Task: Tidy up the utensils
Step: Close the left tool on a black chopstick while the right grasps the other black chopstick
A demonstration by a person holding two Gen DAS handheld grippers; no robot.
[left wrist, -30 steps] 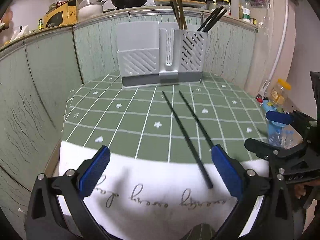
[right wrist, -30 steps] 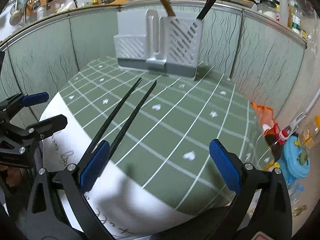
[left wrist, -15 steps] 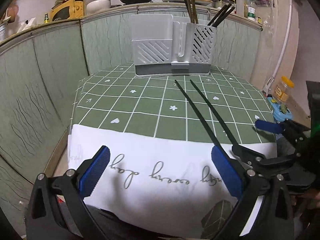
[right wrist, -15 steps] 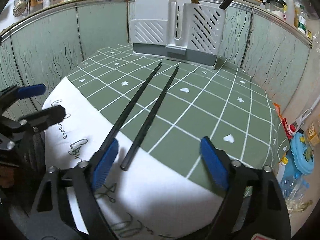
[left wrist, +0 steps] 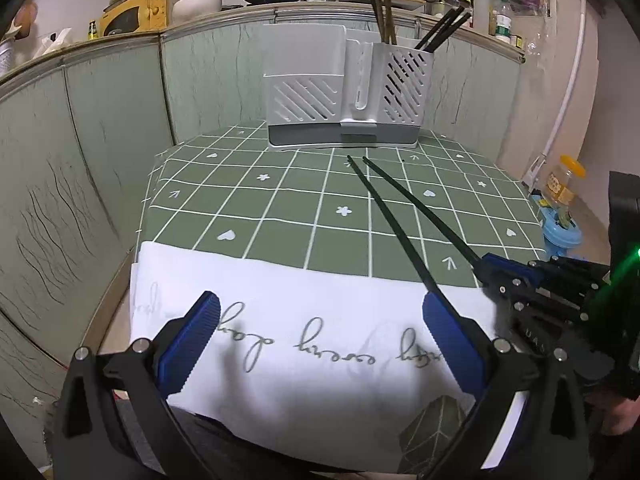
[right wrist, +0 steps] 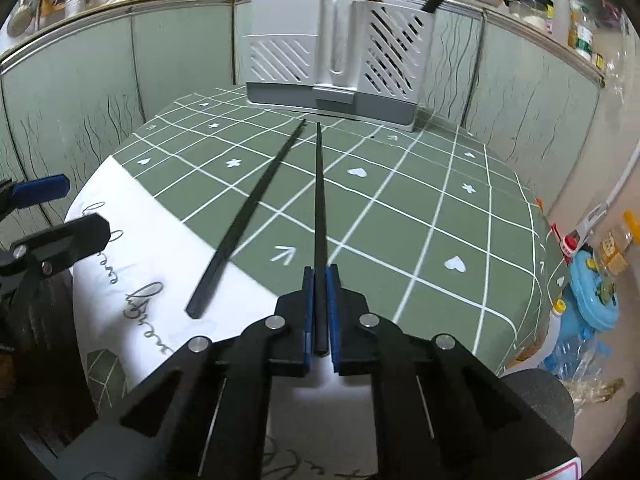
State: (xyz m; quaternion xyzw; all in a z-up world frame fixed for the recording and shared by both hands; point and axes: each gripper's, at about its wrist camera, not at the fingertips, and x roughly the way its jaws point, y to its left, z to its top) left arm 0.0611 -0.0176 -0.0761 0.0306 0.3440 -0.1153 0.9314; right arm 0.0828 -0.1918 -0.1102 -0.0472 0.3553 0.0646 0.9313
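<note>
Two black chopsticks (right wrist: 320,200) on tablecloth (right wrist: 400,220)

Dim indoor light, soft shadows, strong fisheye bending, dark corners

We cannot see the near end of the left chopstick (left wrist: 394,226) behind the left gripper's (left wrist: 320,344) right pad in the left wrist view, the lower lengths of the utensils inside the slotted holder (right wrist: 336,60), or their tops, cropped in the right wrist view.
</note>
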